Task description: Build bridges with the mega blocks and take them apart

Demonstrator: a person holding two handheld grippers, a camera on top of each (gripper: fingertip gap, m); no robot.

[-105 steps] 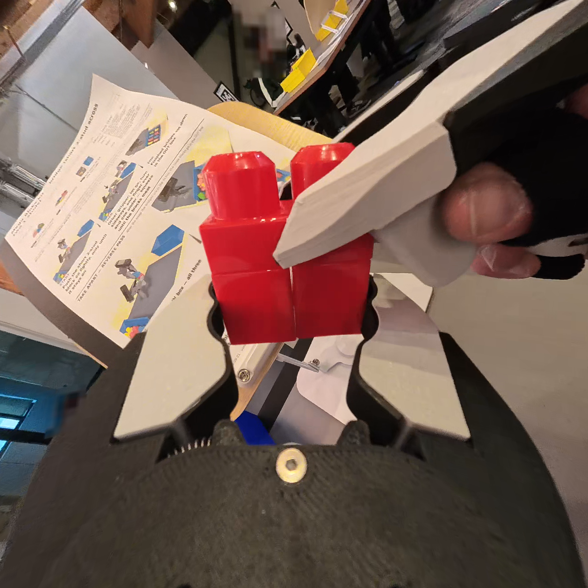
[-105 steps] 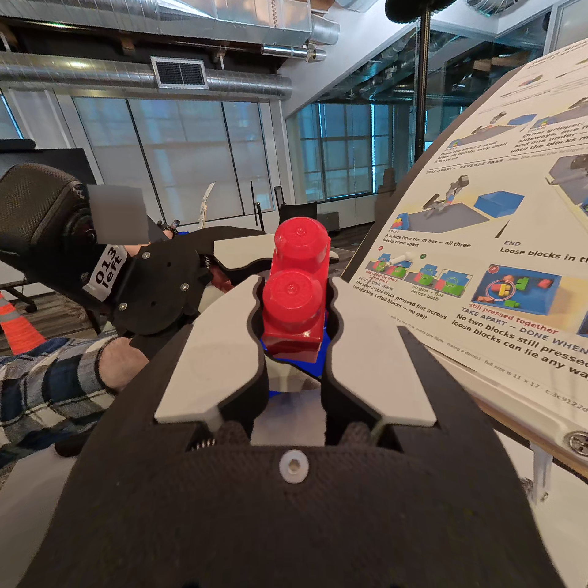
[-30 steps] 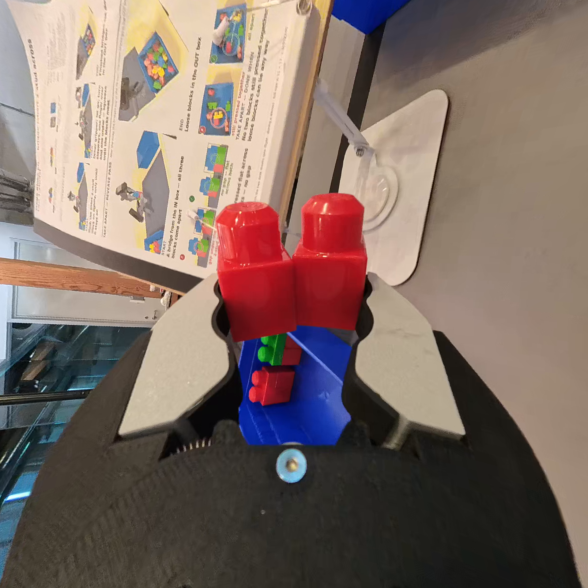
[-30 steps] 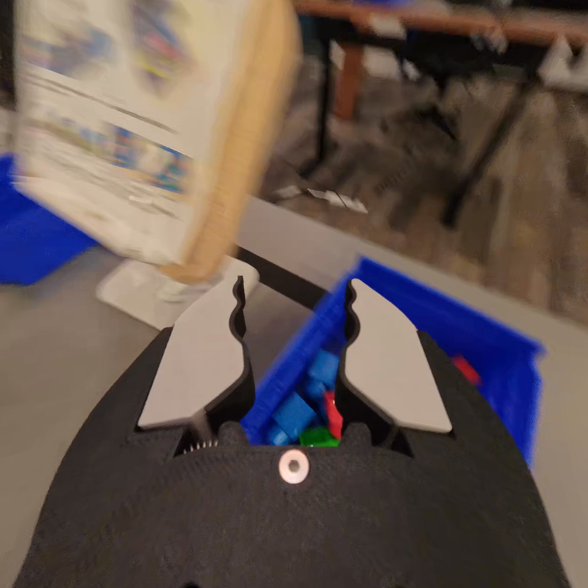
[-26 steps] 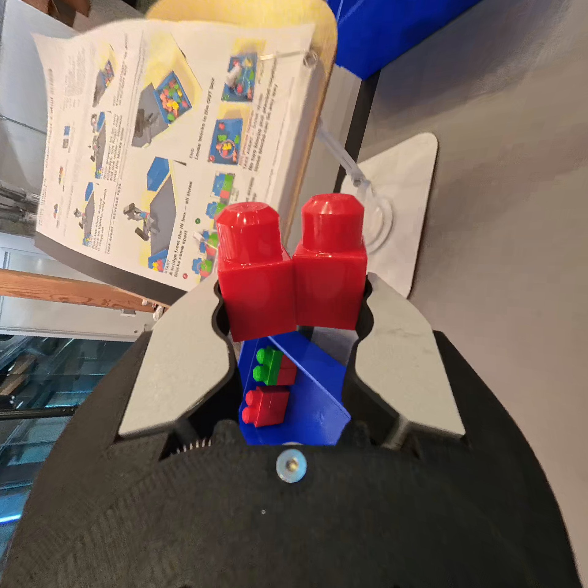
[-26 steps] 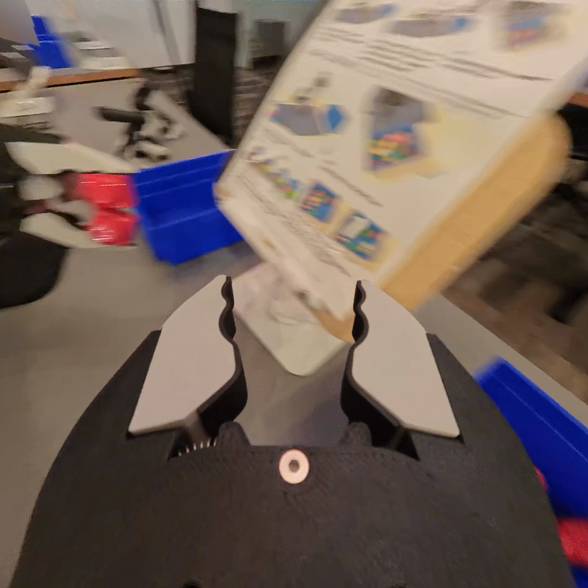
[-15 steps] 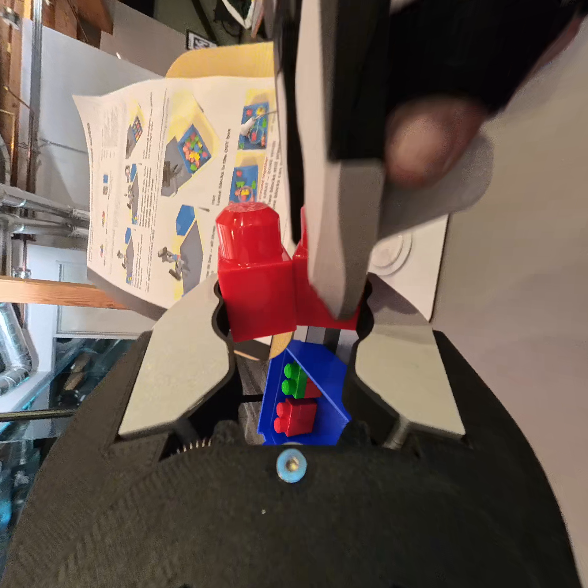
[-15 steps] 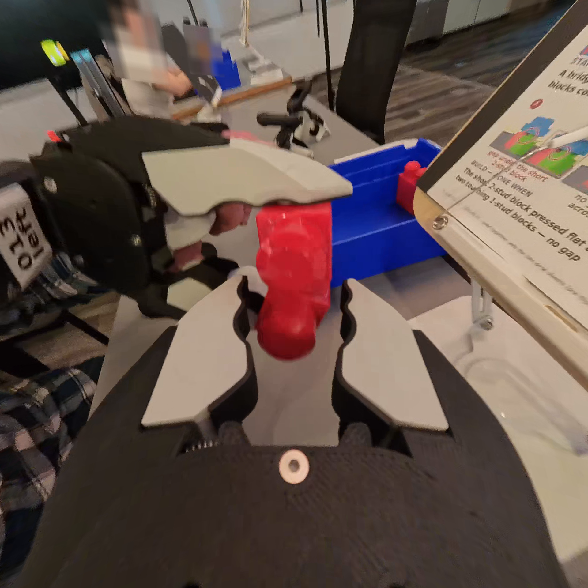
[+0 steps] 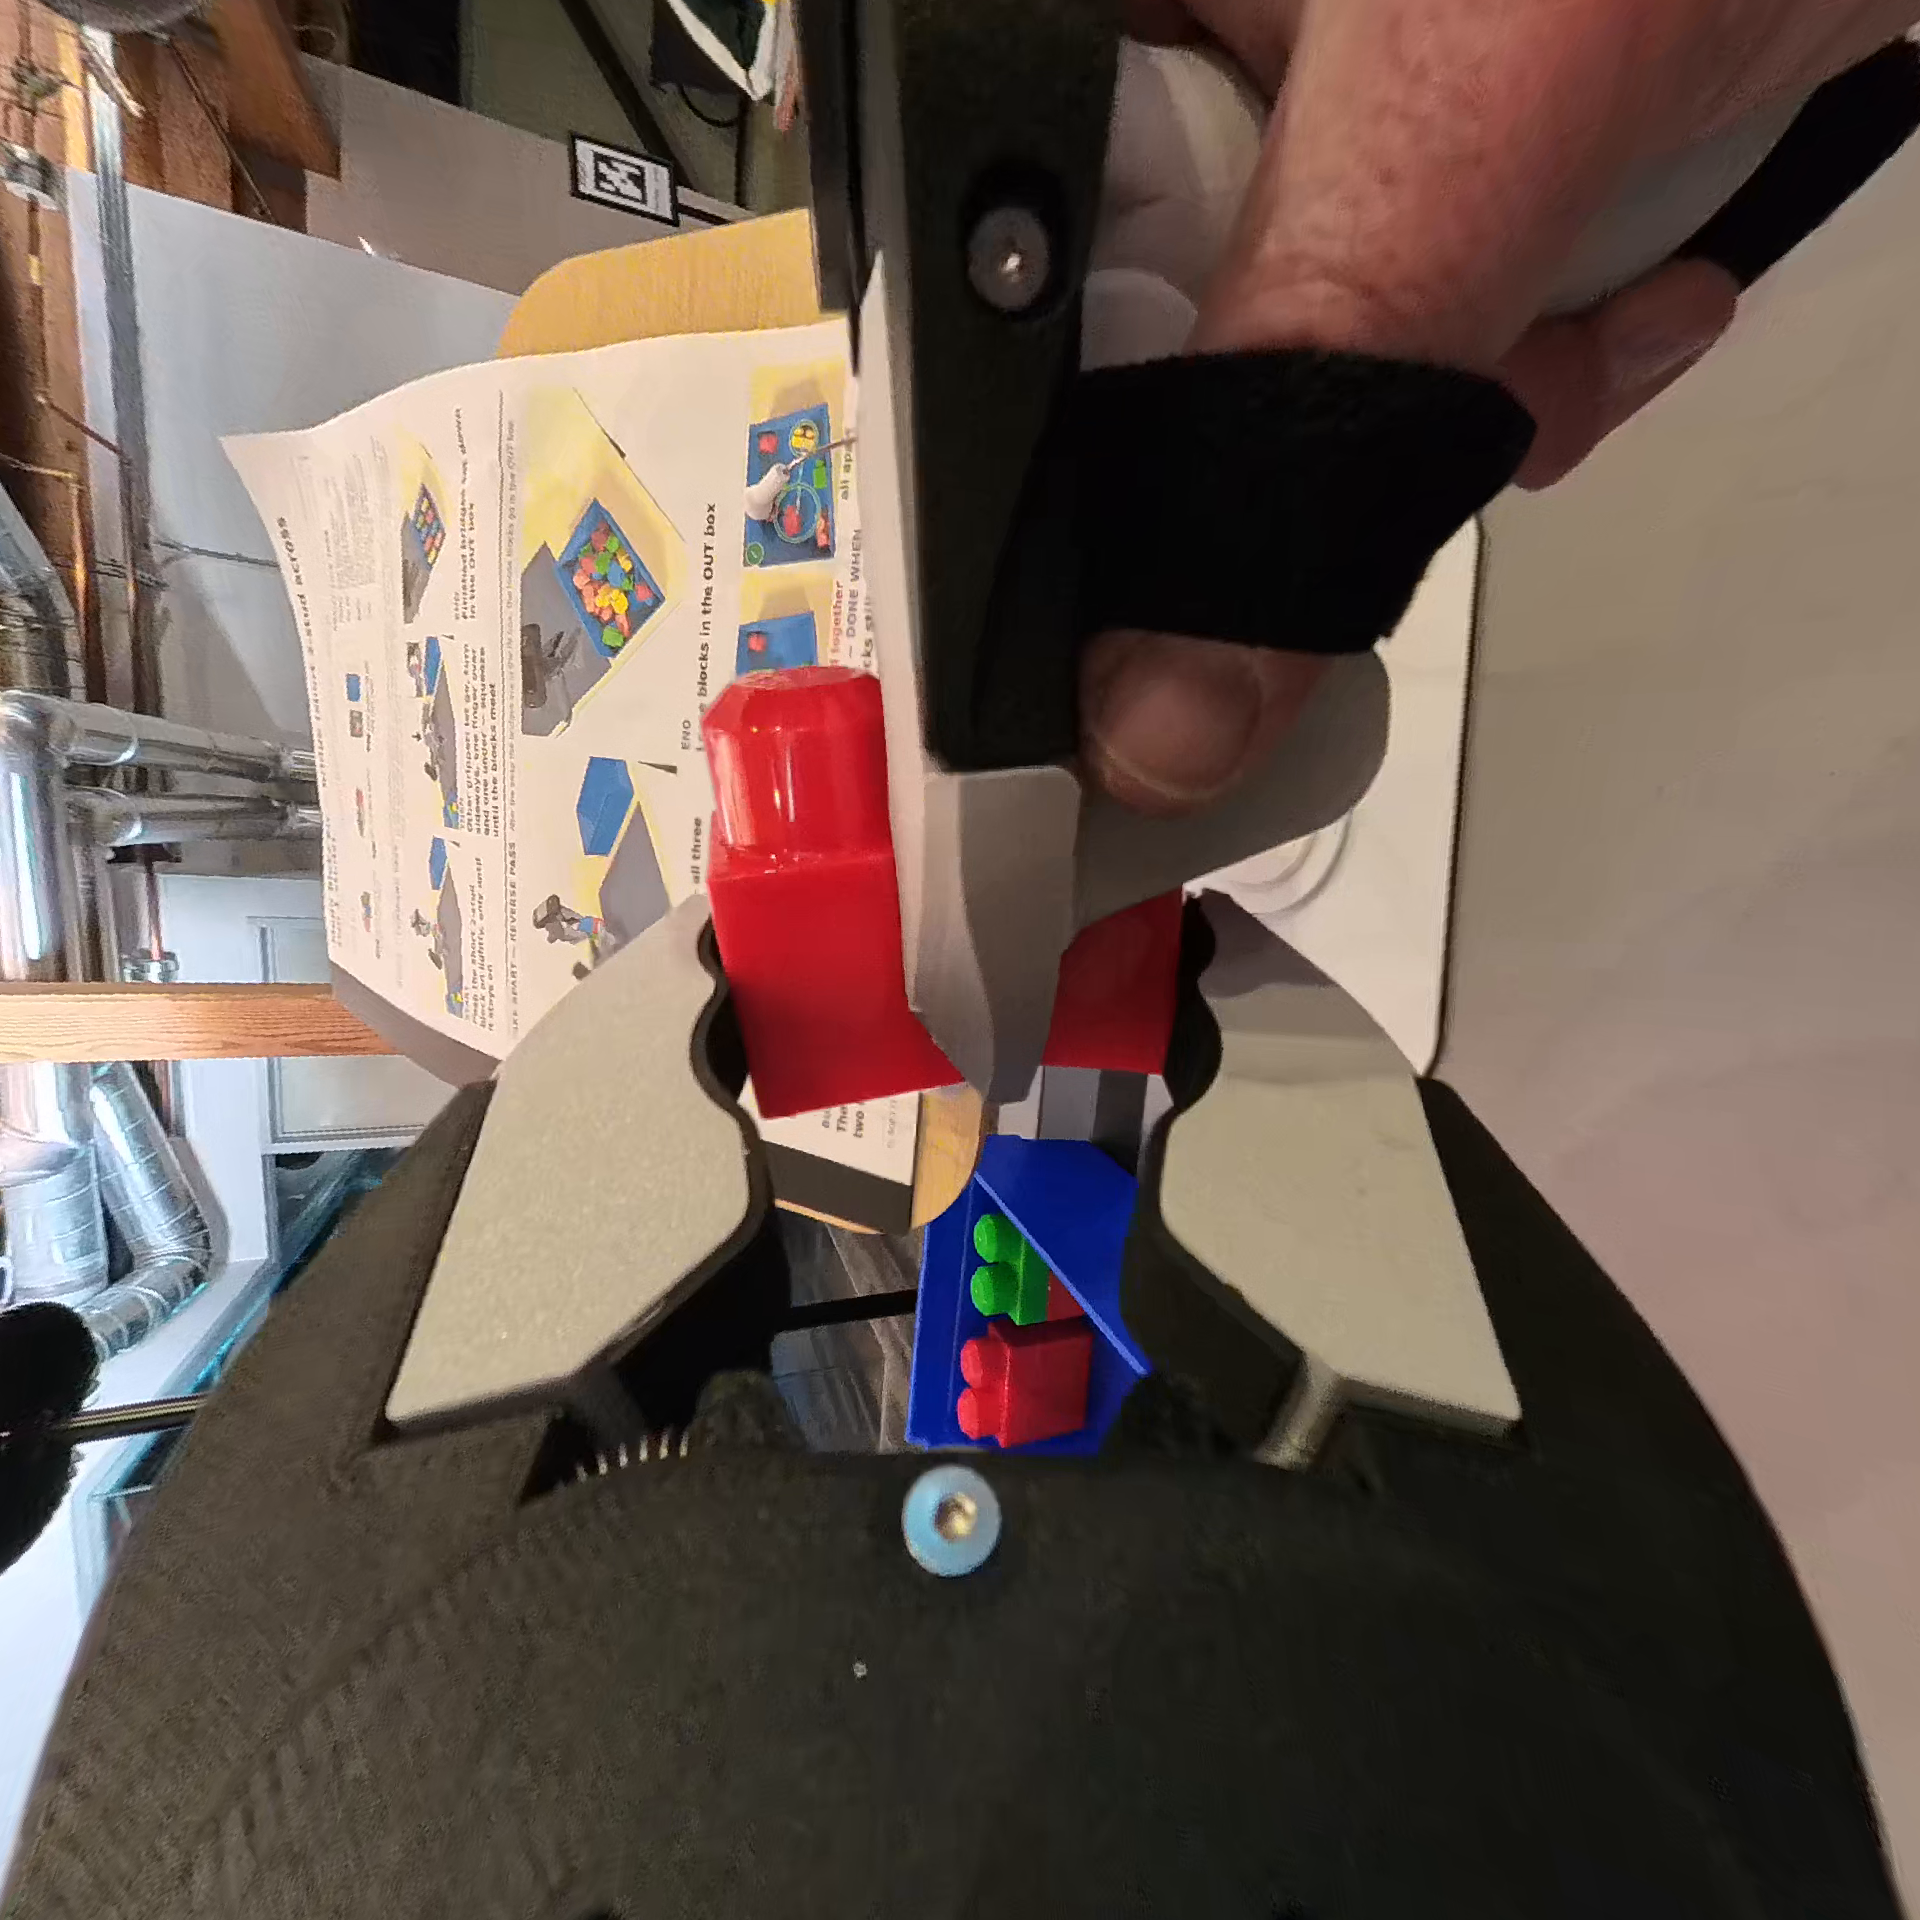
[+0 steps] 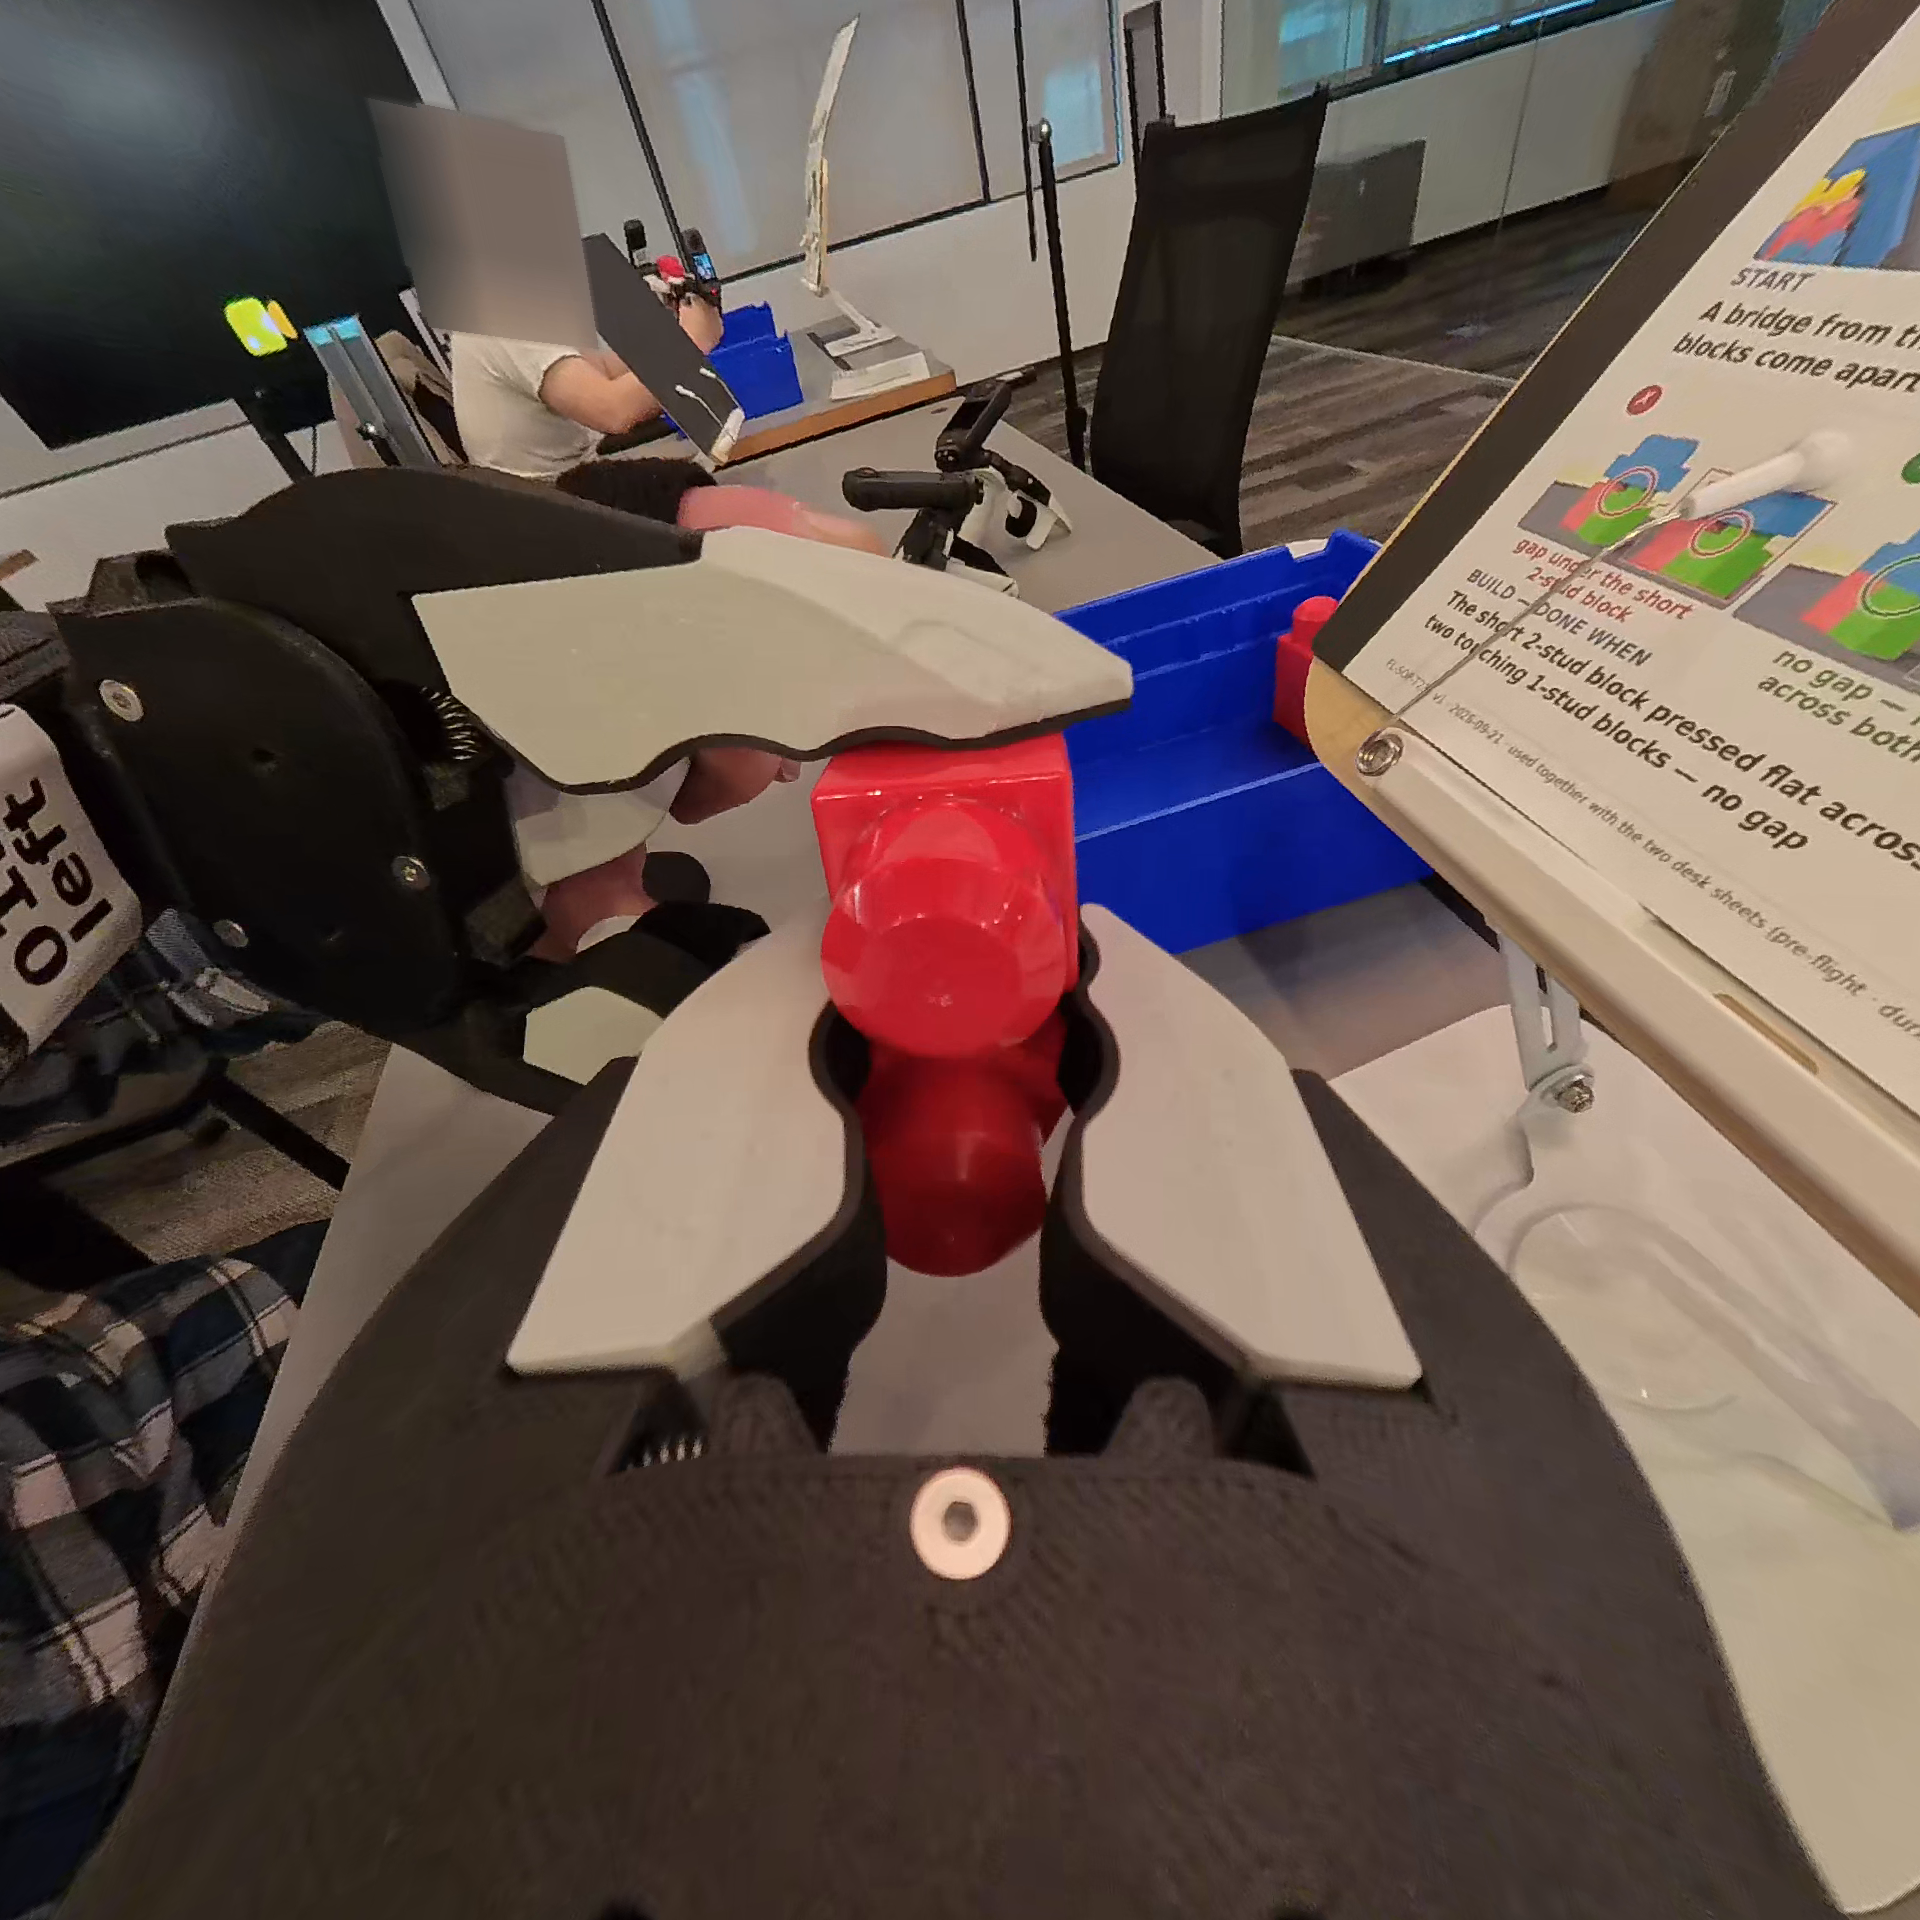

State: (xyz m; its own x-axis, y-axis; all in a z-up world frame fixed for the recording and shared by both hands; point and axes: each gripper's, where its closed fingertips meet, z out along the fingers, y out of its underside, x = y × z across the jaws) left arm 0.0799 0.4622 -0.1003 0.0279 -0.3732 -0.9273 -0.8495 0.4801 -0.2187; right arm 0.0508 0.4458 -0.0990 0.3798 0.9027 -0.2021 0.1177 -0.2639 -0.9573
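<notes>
My left gripper (image 9: 951, 987) is shut on two red one-stud blocks held side by side in the air. In the left wrist view the left block (image 9: 800, 935) shows in full. The right block (image 9: 1122, 987) is mostly covered by a finger (image 9: 977, 935) of my right gripper, which comes in from above. In the right wrist view the pair is seen stud-on: the upper block (image 10: 935, 821) touches the left gripper's upper finger (image 10: 779, 665). My right gripper (image 10: 961, 1023) is shut on the lower block (image 10: 956, 1174), its pads against both sides.
A blue bin (image 9: 1049, 1184) beyond the left jaws holds a green block (image 9: 1003, 1273) and a red block (image 9: 1029, 1387); it also shows in the right wrist view (image 10: 1226, 810). The instruction board (image 10: 1662, 623) stands close on the right on a white base (image 10: 1558, 1195). A person (image 10: 520, 384) sits at a far table. Both grippers' tips are close together, under 4 cm apart.
The right gripper swung back from the bin of loose blocks to the held pair and closed on one red block. The left gripper kept its hold on both.
</notes>
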